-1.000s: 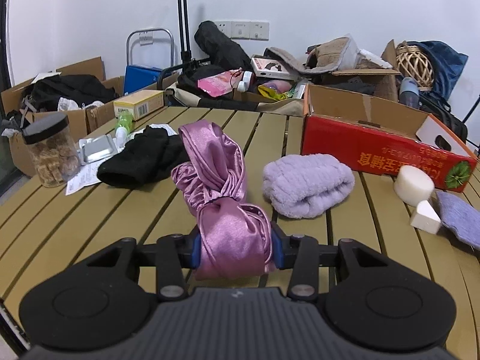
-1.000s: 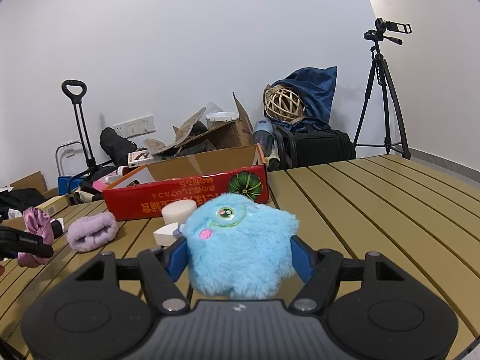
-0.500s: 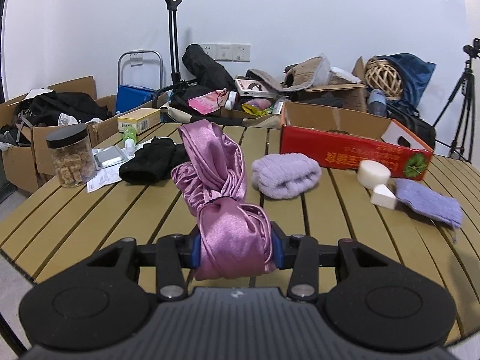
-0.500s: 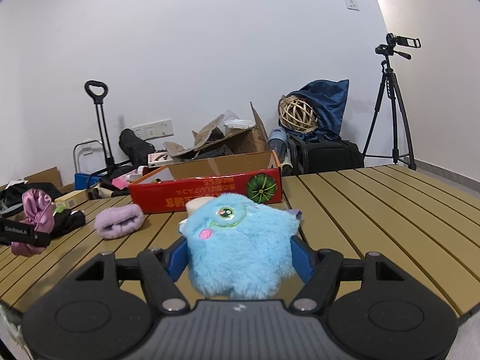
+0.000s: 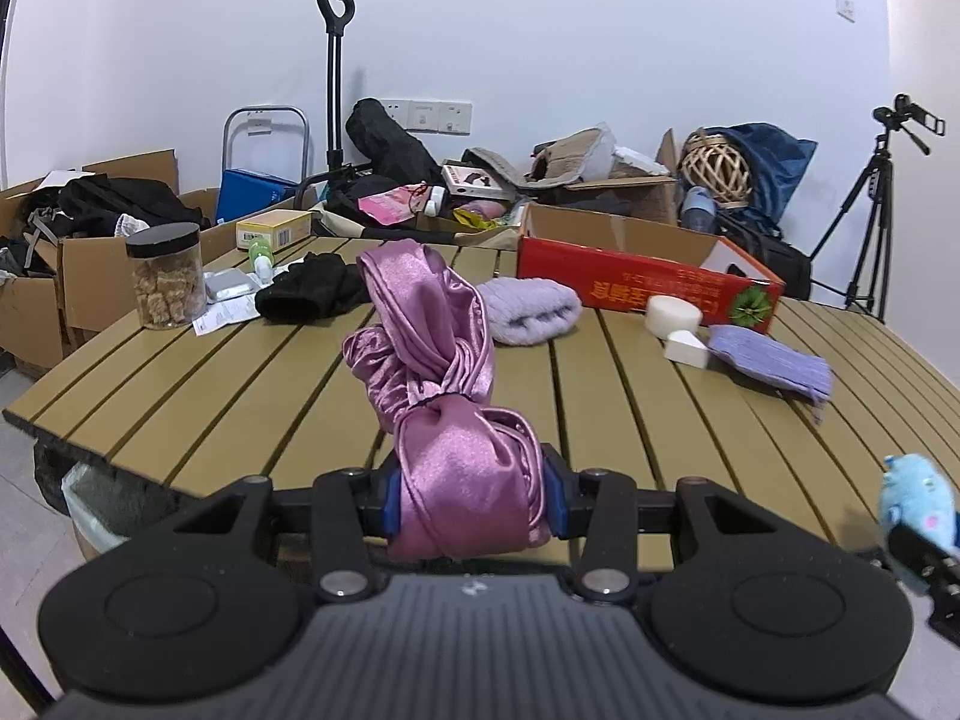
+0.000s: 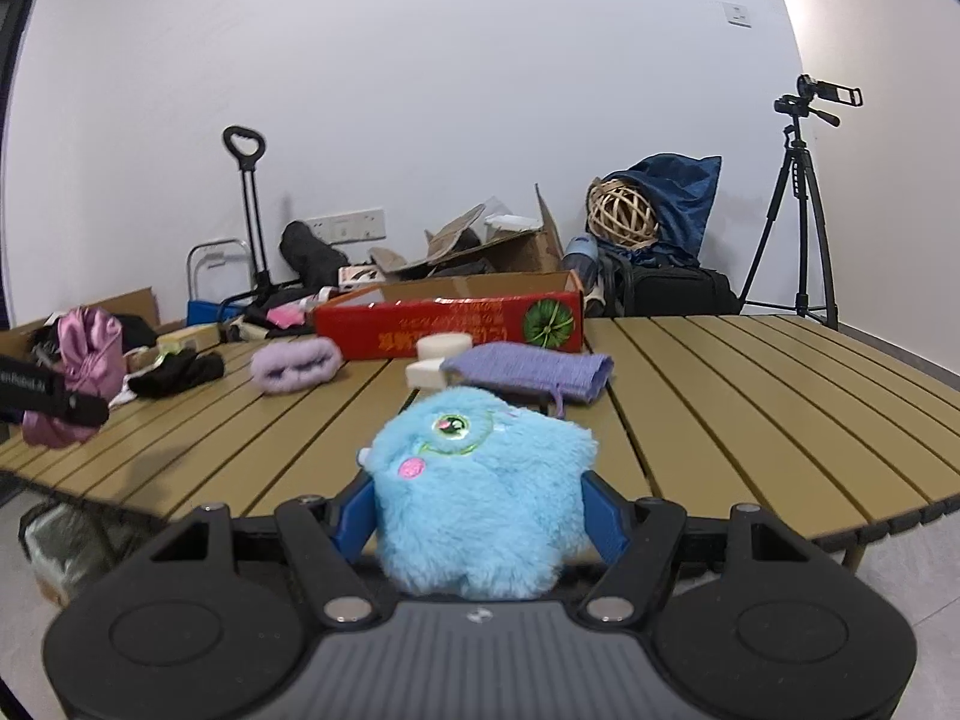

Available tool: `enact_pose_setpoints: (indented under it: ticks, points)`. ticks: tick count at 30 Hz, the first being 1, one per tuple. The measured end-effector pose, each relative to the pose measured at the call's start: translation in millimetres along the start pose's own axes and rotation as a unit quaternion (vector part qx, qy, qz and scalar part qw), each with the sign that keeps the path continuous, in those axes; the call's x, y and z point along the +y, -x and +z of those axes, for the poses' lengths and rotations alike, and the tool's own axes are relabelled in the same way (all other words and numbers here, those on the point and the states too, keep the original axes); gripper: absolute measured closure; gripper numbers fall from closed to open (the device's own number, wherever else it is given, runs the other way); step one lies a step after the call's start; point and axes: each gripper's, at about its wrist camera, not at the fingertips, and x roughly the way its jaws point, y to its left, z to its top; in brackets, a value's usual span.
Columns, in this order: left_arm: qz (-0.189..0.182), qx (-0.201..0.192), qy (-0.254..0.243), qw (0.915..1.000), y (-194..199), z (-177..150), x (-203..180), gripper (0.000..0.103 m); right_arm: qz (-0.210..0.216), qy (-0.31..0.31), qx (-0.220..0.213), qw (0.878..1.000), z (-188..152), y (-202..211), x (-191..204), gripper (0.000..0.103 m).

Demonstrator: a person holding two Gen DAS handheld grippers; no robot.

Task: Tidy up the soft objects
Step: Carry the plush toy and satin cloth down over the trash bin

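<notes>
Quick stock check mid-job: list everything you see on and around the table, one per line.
satin cloth: 1, pink-purple, in left gripper
plush toy: 1, blue, in right gripper
fluffy roll: 1, lilac, table centre
knit cloth: 1, purple, table right
sponges: 2, white, beside knit cloth
black garment: 1, table left
jar: 1, clear, black lid, left edge
red box: 1, open, table back
table: 1, tan slats
tripod: 1, black, right floor
left gripper: 1, black, closed
right gripper: 1, black, closed
</notes>
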Motion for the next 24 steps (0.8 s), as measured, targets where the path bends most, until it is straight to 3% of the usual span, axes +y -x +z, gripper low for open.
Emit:
enact_pose_setpoints:
  ticks: [9, 24]
  points:
    - [-0.019, -0.001, -0.016, 0.9997, 42, -35, -7, 0.060, 0.017, 0.021, 0.024, 0.999, -30, 33, 13, 0.034]
    - [-0.041, 0.052, -0.027, 0.9974, 76, -108, -4, 0.060, 0.054, 0.034, 0.111, 0.992, -82, 65, 32, 0.034]
